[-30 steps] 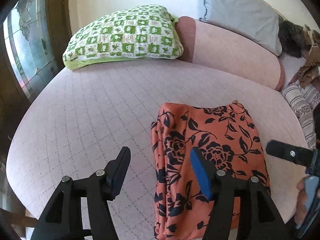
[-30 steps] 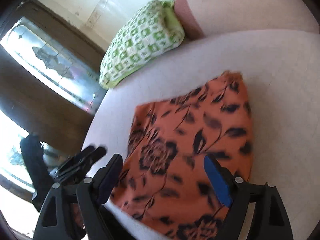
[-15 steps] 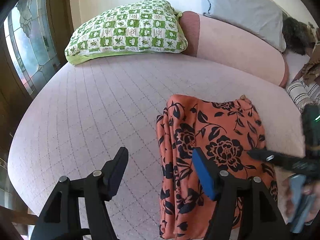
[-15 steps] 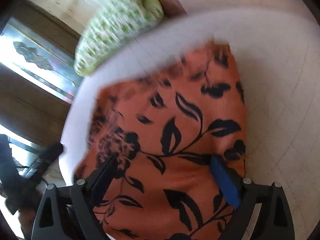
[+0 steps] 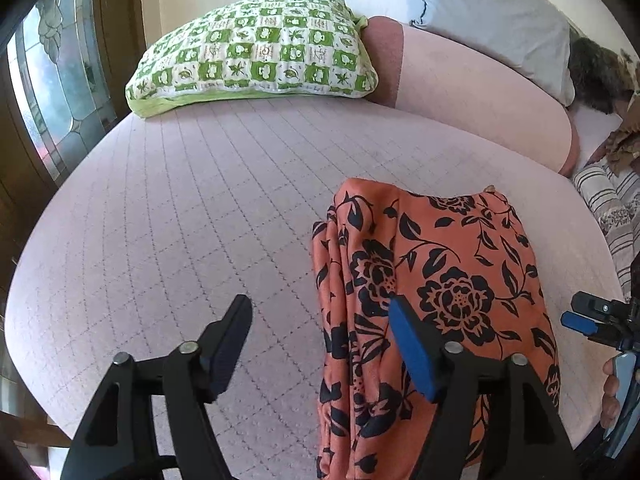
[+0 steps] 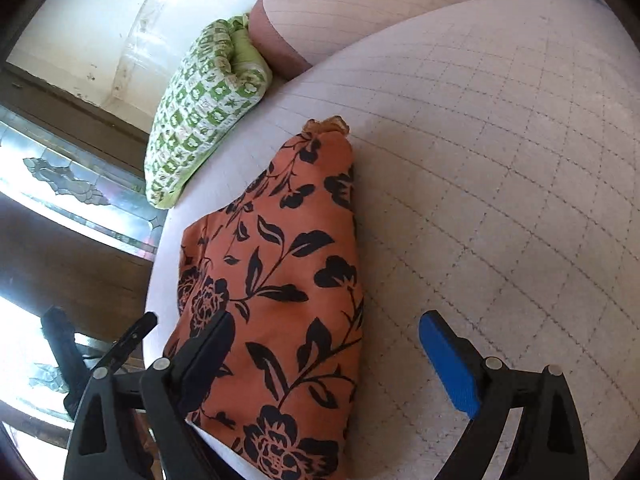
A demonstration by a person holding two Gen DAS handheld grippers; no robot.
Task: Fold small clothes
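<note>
Orange floral garment: folded long on the pink bed. Left gripper: jaws opening, empty, straddling its left edge. Right gripper: wide, empty, straddling its right edge. Step, judged: between folds; next needs both near corners pinched.

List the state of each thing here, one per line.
orange floral cloth: folded, lying flat on the bed, held by neither gripper.
left gripper: jaws opening, astride the cloth's left edge.
right gripper: open, astride the cloth's right edge.
green checked pillow: lying on the bed.
</note>
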